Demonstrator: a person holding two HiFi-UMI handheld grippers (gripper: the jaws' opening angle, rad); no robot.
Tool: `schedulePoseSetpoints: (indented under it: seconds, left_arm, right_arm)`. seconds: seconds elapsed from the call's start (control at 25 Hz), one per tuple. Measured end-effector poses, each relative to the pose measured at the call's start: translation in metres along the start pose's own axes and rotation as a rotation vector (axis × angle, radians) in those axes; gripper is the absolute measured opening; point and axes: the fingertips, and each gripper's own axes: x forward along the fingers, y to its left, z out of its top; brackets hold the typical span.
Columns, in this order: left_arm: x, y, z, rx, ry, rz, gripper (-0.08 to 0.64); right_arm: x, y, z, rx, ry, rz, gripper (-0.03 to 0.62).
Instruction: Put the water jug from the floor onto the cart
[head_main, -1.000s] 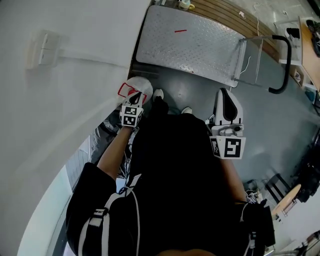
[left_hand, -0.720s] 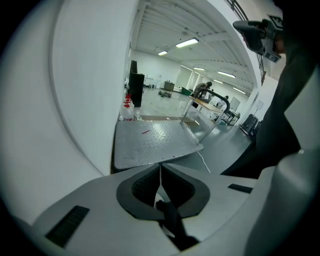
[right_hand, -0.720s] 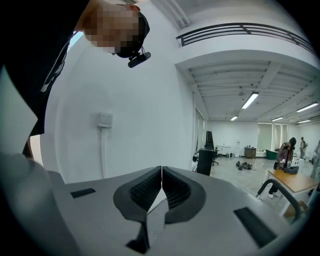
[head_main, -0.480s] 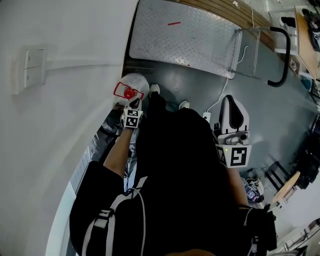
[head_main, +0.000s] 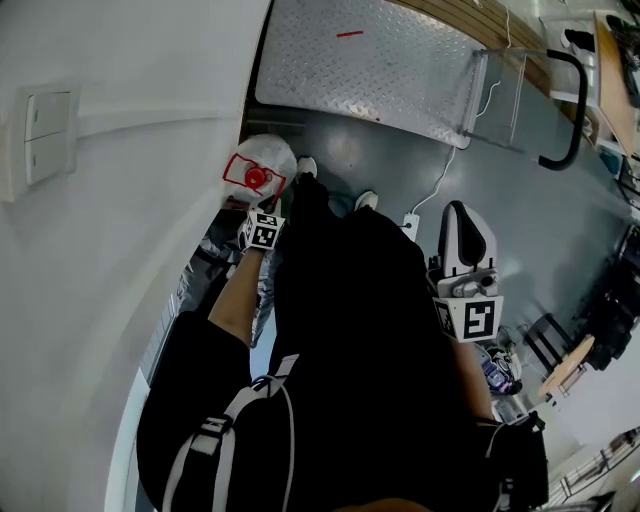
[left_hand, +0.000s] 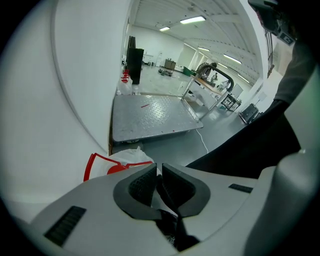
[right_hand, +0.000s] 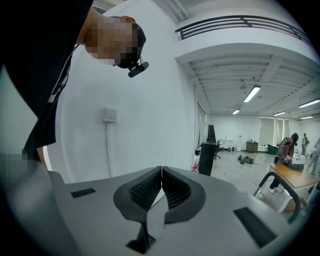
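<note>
The water jug (head_main: 262, 165) stands on the grey floor against the white wall, wrapped in white plastic, with a red handle frame and red cap. My left gripper (head_main: 265, 207) is just on the near side of it, pointing steeply down, jaws shut and empty. In the left gripper view the jug (left_hand: 120, 161) shows right beyond the shut left gripper (left_hand: 159, 170). The cart (head_main: 370, 65), a flat diamond-plate platform with a black-topped push handle (head_main: 568, 100), lies beyond the jug. My right gripper (head_main: 463, 215) hangs at the right, shut and empty; the right gripper (right_hand: 161, 172) faces the wall.
A white power strip with its cable (head_main: 410, 222) lies on the floor between the grippers. The person's shoes (head_main: 306, 168) stand next to the jug. Dark and silvery clutter (head_main: 215, 250) lines the wall. A wall switch (head_main: 40, 125) is at left. More items (head_main: 500, 370) sit at lower right.
The left gripper has sunk toward the floor on the near side of the jug and no longer covers its red cap. The right gripper has barely shifted.
</note>
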Motion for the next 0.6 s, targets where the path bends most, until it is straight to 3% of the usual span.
schedulePoseSetpoints:
  seconds: [0.28,0.4,0.6]
  left_arm:
    - [0.009,0.006,-0.004,0.001,0.022,0.012,0.054]
    - [0.015,0.002,-0.004,-0.005,0.045,-0.018,0.109]
    - [0.024,0.002,0.001,0.017,0.044,-0.01,0.14]
  right_arm:
    - [-0.002,0.002,-0.003,-0.042,0.02,0.007,0.018]
    - [-0.004,-0.004,-0.014,-0.01,0.055,-0.015,0.018]
    - [-0.006,-0.009,-0.021,0.013,0.073,-0.019,0.018]
